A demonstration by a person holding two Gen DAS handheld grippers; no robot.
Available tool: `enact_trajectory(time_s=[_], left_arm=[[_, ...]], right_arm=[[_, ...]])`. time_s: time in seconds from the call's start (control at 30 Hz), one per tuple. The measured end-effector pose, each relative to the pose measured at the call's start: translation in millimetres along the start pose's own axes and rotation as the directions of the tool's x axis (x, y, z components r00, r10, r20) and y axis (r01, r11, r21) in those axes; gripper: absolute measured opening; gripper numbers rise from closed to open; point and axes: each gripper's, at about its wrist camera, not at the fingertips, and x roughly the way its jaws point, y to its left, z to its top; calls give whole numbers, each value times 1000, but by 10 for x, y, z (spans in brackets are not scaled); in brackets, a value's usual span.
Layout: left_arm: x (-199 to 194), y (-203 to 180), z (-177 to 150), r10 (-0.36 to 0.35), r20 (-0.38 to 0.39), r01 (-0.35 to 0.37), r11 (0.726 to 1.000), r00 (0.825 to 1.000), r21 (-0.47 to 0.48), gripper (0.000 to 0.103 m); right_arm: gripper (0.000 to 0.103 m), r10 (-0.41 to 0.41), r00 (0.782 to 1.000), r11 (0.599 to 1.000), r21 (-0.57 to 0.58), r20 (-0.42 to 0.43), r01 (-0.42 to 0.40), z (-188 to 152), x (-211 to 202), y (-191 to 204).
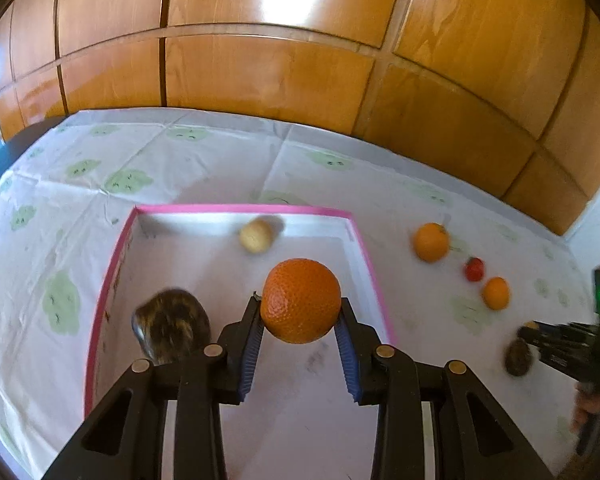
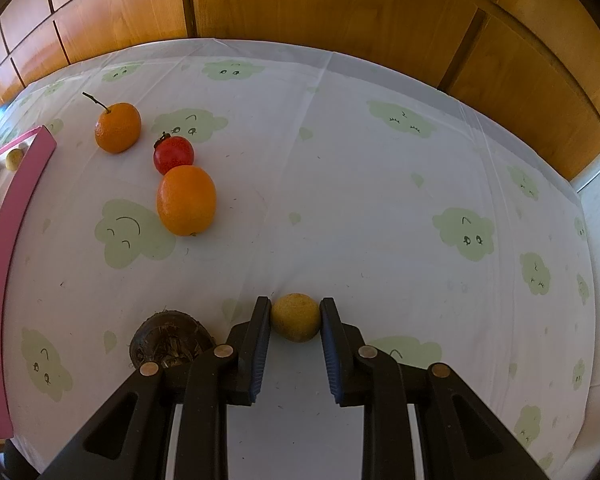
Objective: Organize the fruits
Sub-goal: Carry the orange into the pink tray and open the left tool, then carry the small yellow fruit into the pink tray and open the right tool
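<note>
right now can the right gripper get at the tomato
Probably not yet. The right gripper is shut on a small yellow fruit, so its jaws are taken. The path itself looks free: the tomato sits on open cloth, though an orange touches its near side.

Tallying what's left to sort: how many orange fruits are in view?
3: one in the left gripper over the box; two on the cloth, stemmed and larger. Others may be hidden.
</note>
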Motion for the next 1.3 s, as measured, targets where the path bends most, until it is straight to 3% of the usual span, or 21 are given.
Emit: enact_trajectory(time_s=[0.2,0.47,0.97,1.3], left_arm=[[-111,-74,-35,39,46,-41,999,998,34,41],[-436,-212,-248,60,117,-62,998,991,13,41],[-748,-307,-660,66,120,-72,996,991,47,45],[-991,-217,-685,162,224,-179,982,961,58,53]], right_arm=[[25,-4,1000,1000,-1,1,4,0,-4,10],[25,-11,1000,1000,-3,3,11,-5,-8,19],[25,-42,999,999,-31,16,42,-21,-25,74],[25,-54,998,998,-39,22,54,-36,-36,105]])
